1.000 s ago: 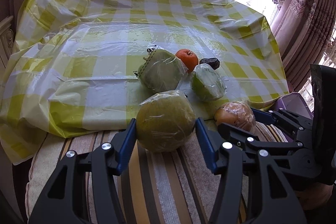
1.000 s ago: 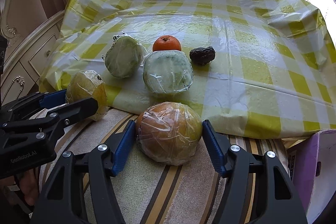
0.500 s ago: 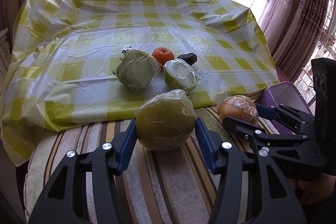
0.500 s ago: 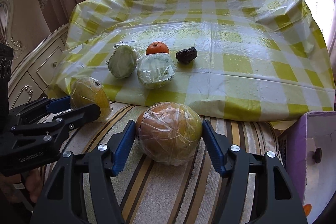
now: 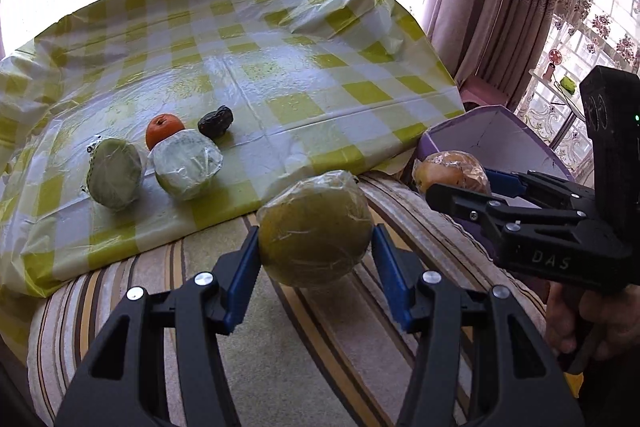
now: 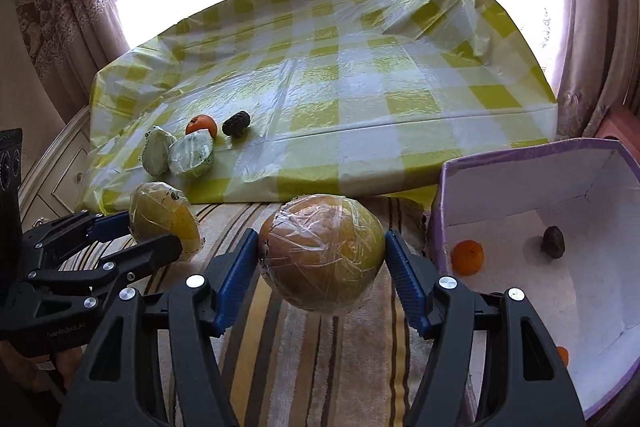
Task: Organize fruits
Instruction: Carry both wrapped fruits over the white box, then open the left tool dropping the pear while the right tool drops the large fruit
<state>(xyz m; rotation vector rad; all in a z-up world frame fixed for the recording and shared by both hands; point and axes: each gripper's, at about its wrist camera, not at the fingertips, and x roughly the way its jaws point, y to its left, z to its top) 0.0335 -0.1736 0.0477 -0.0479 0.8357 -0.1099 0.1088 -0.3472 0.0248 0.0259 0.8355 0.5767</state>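
My left gripper is shut on a yellow-green wrapped fruit, held above the striped cushion; it also shows in the right wrist view. My right gripper is shut on an orange-yellow wrapped fruit, seen in the left wrist view too, just left of the purple box. On the checked tablecloth lie two green wrapped fruits, an orange and a dark fruit.
The purple box holds an orange and a dark fruit. The striped cushion lies below both grippers. Curtains and a window stand behind the table. A white cabinet is at the left.
Both grippers have pulled back from the table and swung right with their fruits. The purple box has come into full view beside the right gripper.
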